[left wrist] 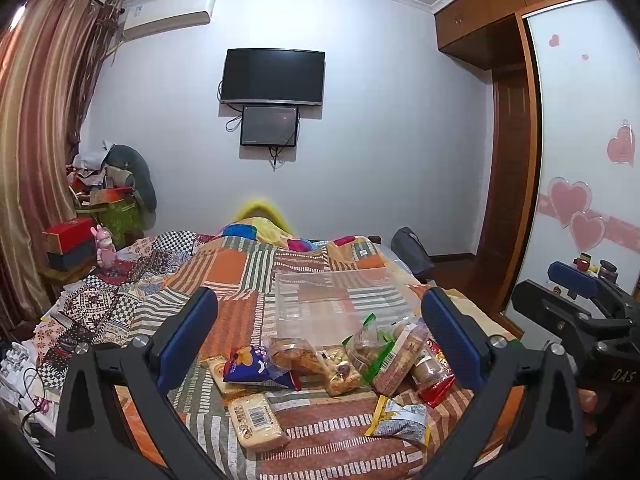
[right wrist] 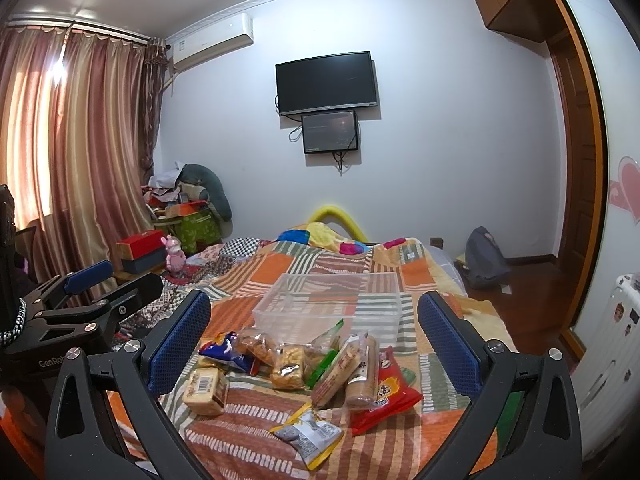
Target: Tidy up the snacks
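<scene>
Both claws are wide apart and hold nothing: the left gripper (left wrist: 320, 334) and the right gripper (right wrist: 314, 332) hang above the snacks (right wrist: 304, 372), which lie in a loose pile on the bed cover (right wrist: 248, 440), just in front of the empty clear box (right wrist: 328, 308). The packs overlap, so a claw may pinch two at once. The soft cover may bunch up, and the slippery wrappers may slide out.

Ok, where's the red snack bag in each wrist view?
Left wrist: red snack bag at lower right, mostly hidden behind other packets, beside the right finger.
Right wrist: red snack bag at lower centre-right, in full view.
Shared landmark: clear plastic box just behind the pile.
</scene>
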The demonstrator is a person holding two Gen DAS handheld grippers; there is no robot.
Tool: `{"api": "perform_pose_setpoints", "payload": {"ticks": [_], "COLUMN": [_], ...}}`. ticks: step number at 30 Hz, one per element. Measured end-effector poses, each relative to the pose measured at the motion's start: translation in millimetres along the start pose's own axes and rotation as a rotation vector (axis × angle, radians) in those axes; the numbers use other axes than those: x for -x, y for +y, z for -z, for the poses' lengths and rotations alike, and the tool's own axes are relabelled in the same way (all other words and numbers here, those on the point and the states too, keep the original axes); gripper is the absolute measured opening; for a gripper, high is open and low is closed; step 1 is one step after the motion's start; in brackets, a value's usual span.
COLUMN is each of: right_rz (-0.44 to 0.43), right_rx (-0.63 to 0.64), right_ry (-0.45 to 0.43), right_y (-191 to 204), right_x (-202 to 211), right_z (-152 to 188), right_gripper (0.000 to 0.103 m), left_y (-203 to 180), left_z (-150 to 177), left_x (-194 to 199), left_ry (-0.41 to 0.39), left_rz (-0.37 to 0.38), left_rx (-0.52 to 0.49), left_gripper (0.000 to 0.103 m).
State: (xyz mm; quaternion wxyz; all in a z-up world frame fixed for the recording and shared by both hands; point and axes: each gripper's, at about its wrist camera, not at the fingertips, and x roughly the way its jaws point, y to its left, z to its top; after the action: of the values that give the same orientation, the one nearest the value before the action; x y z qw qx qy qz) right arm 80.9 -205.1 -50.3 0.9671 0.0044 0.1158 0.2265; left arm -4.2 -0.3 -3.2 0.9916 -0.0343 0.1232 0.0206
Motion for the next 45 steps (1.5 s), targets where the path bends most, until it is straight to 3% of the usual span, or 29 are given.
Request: {"api": "perform_pose_setpoints", "payload": {"ticks": [45], "right_rz": [0.004], "right_rx": [0.006], "right_ry": [0.005], "right_y": [5.7], "right_x": [0.6], "right_z": [3.4], "right_gripper": [0.103], "left_y": [0.2], "left_z": [3.3], "left_x": [-2.5], "left_ry": [0.010], "left_rz": [-0.006], "left_rx": [0.002], "left_gripper": [0.103]}}
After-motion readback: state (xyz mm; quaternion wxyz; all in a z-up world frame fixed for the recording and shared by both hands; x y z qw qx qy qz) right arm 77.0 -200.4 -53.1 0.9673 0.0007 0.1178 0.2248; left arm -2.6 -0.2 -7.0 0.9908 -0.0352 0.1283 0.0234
